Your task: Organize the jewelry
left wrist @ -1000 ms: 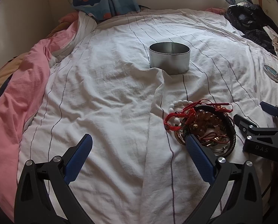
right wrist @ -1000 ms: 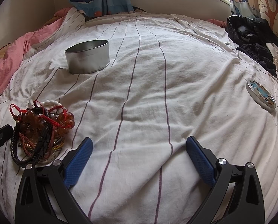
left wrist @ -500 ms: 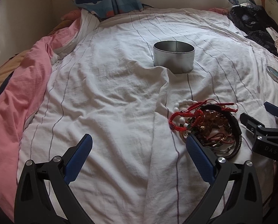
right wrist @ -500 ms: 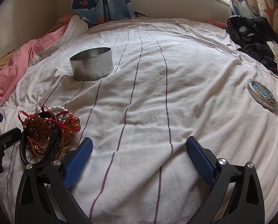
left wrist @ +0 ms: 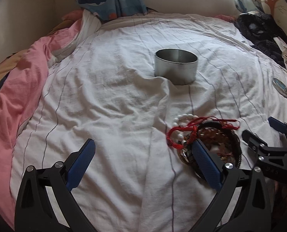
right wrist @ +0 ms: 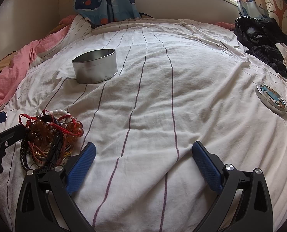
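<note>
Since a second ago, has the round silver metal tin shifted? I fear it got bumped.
Cannot tell: the round silver metal tin stands in the same white-sheet fold; only the cameras moved.

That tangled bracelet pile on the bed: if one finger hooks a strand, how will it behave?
The tangled pile of red cord, amber bead and braided black bracelets looks floppy, so it should drape and sag. The strands interlock, so several will probably lift together. The soft white striped sheet may let the beads snag rather than roll.
</note>
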Tool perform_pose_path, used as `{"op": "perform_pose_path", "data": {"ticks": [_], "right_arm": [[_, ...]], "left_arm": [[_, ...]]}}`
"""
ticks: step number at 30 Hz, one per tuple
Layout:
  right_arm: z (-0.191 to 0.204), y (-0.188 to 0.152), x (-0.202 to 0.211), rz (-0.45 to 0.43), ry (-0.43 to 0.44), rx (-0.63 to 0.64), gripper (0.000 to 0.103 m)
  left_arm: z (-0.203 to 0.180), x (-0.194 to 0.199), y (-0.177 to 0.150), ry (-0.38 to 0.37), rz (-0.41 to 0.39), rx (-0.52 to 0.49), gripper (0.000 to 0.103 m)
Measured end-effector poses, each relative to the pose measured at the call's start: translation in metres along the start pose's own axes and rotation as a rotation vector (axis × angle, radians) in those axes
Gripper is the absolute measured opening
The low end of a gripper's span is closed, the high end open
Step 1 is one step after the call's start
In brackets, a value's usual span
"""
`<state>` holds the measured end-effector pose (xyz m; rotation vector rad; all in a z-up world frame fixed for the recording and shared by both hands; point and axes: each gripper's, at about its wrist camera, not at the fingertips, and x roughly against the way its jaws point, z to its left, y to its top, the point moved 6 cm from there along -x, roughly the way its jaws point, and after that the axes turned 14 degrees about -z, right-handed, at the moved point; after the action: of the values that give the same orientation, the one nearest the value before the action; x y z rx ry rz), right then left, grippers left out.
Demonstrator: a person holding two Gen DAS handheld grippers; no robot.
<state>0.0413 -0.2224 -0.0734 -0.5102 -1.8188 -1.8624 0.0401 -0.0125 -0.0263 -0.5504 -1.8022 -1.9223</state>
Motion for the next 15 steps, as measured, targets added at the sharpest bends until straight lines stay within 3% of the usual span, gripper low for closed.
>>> {"op": "perform_pose_path", "data": {"ticks": [4,6,11,15], "right_arm": [[0.0,0.0,0.0,0.008,0.002,-0.004,0.096],[0.0,-0.001,0.0,0.01,0.002,-0.005,0.096],[0.0,-0.001,0.0,0.014,0.003,-0.007,0.096],[0.002,0.0,0.0,0.007,0.01,-0.008,0.096]], "left_arm": [[0.038,-0.008,-0.006,0.11,0.045,0.121,0.097],[0.049,-0.005,-0.009,0.112,0.044,0.171,0.097],[0.048,0.003,-0.009,0.144,0.017,0.106,0.097],[0.028,0.012,-0.002,0.015,-0.011,0.08,0.097]]}}
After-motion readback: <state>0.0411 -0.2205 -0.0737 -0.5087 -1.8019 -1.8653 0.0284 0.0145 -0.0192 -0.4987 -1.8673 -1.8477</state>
